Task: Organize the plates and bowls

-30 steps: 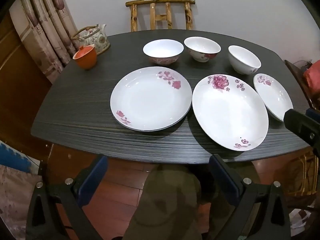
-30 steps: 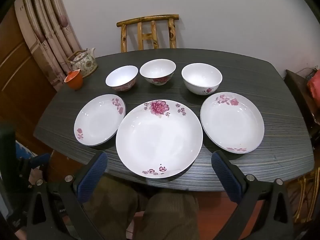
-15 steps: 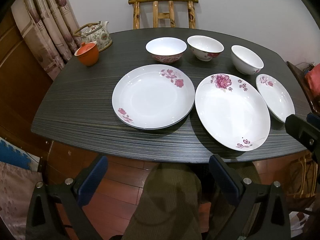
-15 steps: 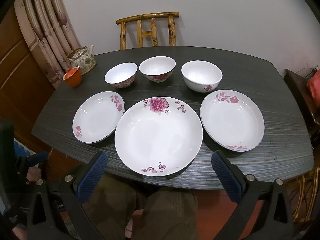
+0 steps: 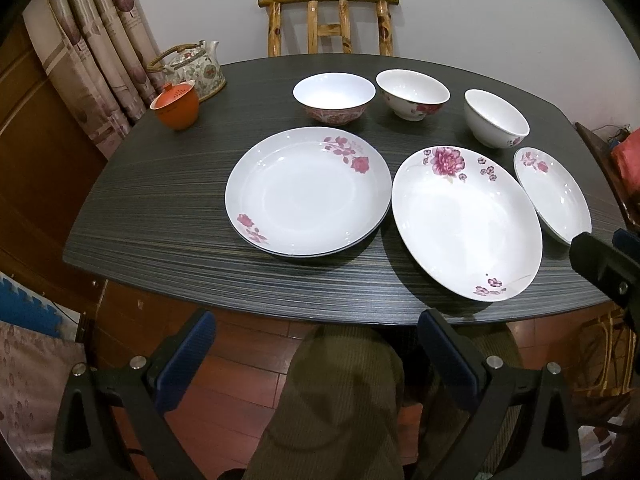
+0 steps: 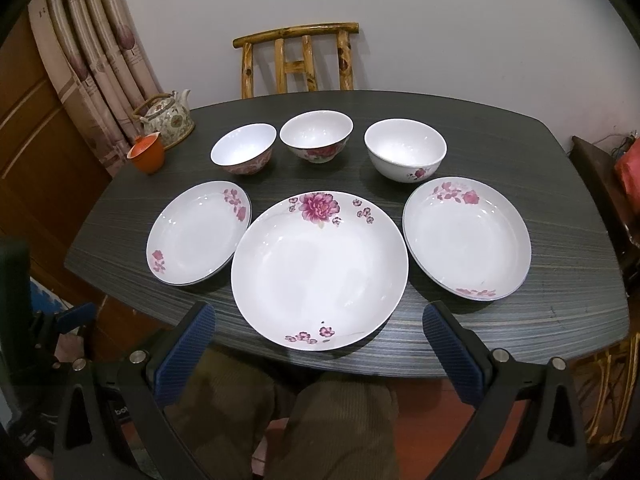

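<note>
Dark table (image 6: 520,152): nothing stacked yet. Large plate (image 6: 320,268) at the near edge's middle, a smaller plate (image 6: 196,236) toward the left edge, another (image 6: 466,240) toward the right. Three bowls (image 6: 317,138) in a row behind, apart. Left gripper (image 5: 316,352) and right gripper (image 6: 318,344) wide open, empty, off the near edge; likely squaring up for a first pick.

Dim indoor light, fisheye-warped edges

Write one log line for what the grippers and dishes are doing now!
left gripper: open | right gripper: open | three plates, three bowls: unstacked on table
</note>
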A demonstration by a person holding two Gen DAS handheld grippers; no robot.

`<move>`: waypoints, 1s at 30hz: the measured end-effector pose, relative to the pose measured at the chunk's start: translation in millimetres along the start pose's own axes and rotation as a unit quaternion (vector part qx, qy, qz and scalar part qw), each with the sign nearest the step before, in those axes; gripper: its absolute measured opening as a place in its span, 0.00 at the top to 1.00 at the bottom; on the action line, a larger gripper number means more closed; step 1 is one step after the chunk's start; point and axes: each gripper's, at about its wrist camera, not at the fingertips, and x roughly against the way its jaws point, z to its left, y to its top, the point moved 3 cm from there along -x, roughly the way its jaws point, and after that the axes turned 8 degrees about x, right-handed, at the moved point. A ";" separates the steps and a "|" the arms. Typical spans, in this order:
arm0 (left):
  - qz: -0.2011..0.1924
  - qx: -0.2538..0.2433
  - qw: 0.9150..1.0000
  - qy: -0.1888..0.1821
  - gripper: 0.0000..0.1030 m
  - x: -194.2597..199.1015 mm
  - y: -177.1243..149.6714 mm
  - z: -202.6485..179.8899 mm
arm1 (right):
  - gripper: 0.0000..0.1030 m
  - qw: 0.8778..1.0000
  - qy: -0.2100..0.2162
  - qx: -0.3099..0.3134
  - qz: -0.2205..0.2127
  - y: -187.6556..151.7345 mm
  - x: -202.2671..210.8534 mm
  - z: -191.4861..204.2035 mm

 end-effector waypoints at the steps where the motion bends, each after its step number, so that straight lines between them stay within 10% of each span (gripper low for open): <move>1: 0.003 -0.001 1.000 0.001 0.00 -0.3 -0.2 0.0 | 0.00 1.000 0.000 0.001 0.000 -0.6 0.4 1.4; 30: 0.008 0.026 0.999 -0.016 0.00 -4.9 13.7 18.1 | 0.00 1.000 0.007 0.005 0.005 -0.7 -2.4 4.0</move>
